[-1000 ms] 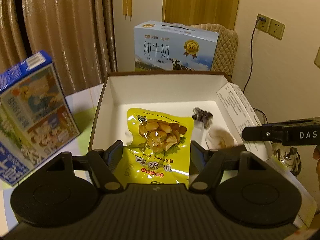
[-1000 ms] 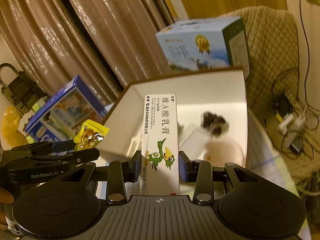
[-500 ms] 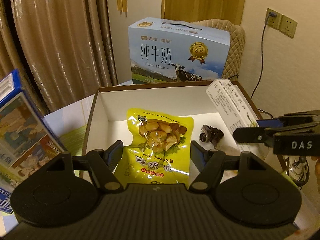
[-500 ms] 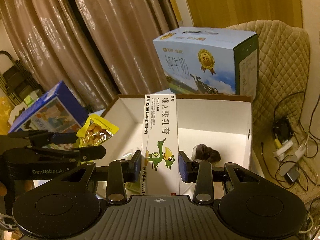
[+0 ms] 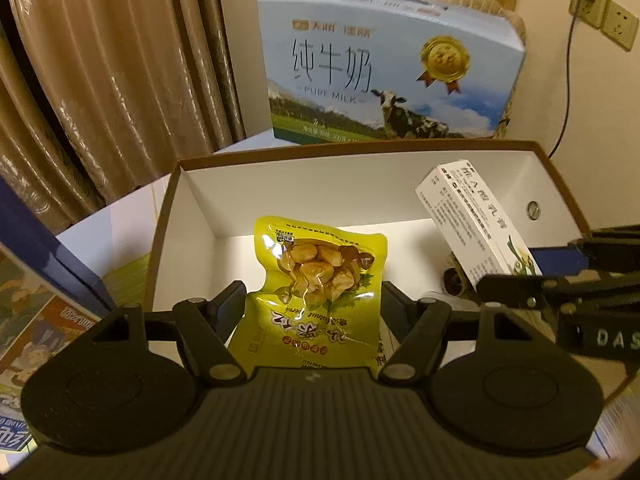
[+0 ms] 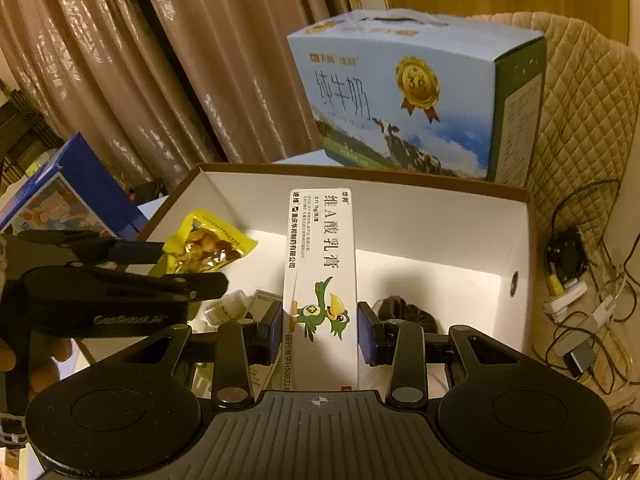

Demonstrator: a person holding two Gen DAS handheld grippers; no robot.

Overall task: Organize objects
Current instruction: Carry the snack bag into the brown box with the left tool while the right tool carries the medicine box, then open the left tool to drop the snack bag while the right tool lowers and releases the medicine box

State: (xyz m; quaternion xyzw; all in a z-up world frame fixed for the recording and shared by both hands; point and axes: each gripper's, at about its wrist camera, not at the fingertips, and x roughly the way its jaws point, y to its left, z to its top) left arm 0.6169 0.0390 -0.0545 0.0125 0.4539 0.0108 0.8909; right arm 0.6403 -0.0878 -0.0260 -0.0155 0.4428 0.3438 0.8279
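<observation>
My left gripper is shut on a yellow snack pouch of chestnuts, held over the near edge of an open white box with a brown rim. My right gripper is shut on a long white ointment carton with a green bird on it, held over the same white box. The carton shows at the right of the left wrist view, and the pouch at the left of the right wrist view. A dark hair scrunchie lies on the box floor.
A blue milk carton case stands behind the box, before a quilted chair. A blue picture box leans at the left. Small bottles lie near the box's front. Cables and plugs lie at the right. Curtains hang behind.
Both grippers have moved forward and lower over the white box, each keeping its object. The milk case looms larger in both views.
</observation>
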